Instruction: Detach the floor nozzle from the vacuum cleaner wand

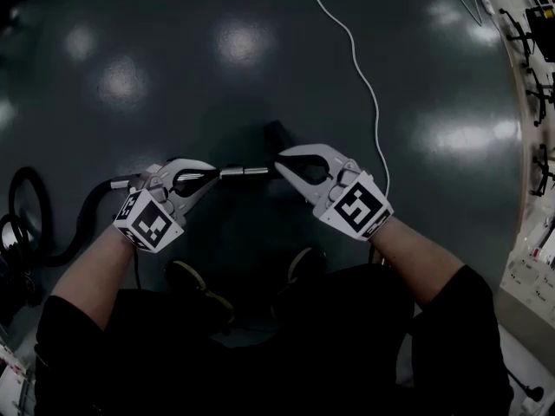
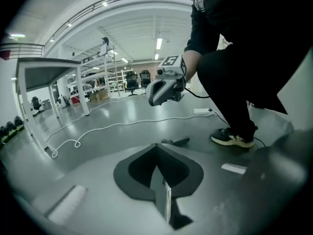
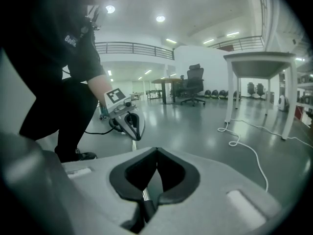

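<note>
Currently left gripper (image 1: 212,176) and right gripper (image 1: 280,162) both clamp the wand (image 1: 244,172), held level over the floor (image 1: 173,85); floor nozzle not identifiable. Risk: smooth tube likely slips through the pads when pulled.

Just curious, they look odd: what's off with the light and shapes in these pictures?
Head view: dim, with glare patches on the floor, and the wand glints. Left gripper view: the wide lens bows the table. Right gripper view: brighter, corners blacked out.

The wand (image 1: 244,172) is lying between the left gripper (image 1: 213,178) at left and the right gripper (image 1: 280,159) at right; a hose (image 1: 82,219) is curling far left, and a cable (image 1: 355,56) is trailing on the floor (image 1: 173,76) beyond.
</note>
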{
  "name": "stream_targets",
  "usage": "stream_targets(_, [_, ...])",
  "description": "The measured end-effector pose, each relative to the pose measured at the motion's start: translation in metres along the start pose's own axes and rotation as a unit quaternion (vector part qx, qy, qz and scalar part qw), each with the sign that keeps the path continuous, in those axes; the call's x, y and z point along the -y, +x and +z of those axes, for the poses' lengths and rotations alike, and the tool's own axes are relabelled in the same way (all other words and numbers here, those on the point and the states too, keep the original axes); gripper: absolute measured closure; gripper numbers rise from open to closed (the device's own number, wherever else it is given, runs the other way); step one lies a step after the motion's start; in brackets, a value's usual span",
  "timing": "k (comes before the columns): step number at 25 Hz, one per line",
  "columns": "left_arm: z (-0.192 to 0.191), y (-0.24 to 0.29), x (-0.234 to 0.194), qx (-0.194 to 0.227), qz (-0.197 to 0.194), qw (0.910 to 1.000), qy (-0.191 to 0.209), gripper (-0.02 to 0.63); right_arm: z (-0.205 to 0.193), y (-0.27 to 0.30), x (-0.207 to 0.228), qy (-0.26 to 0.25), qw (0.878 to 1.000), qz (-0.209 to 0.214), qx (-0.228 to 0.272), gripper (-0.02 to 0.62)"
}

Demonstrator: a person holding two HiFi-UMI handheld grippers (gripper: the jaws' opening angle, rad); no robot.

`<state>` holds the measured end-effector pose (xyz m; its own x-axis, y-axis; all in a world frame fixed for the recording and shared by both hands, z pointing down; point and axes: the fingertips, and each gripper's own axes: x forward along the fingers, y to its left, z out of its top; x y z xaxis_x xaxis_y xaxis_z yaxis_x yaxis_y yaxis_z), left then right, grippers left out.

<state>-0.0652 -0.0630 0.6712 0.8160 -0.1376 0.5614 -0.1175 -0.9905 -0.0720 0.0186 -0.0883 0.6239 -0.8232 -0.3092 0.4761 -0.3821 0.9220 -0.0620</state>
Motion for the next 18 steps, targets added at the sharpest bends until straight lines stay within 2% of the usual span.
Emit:
stream_targets(5, [-0.053, 0.03, 0.007, -0.062, -0.041, 0.9971, 0.018, 0.603, -0.045, 0.02, -0.009, -0.019, 0.998, 0.042, -0.051, 0.594])
stream_targets(9, [-0.091, 0.046, 0.015, -0.112, -0.065, 0.9914, 0.015, 0.585, -0.08, 0.028, -0.018, -0.028, 0.993, 0.067, -0.097, 0.592])
stream_targets(14, [-0.123, 0.054, 0.023, -0.169, -0.076, 0.9824, 0.018, 0.54, -0.118, 0.041, -0.025, -0.049, 0.982, 0.088, -0.161, 0.533])
stream_targets(18, [-0.142, 0.059, 0.027, -0.209, -0.08, 0.9743, 0.026, 0.488, -0.151, 0.054, -0.034, -0.097, 0.966, 0.1, -0.218, 0.45])
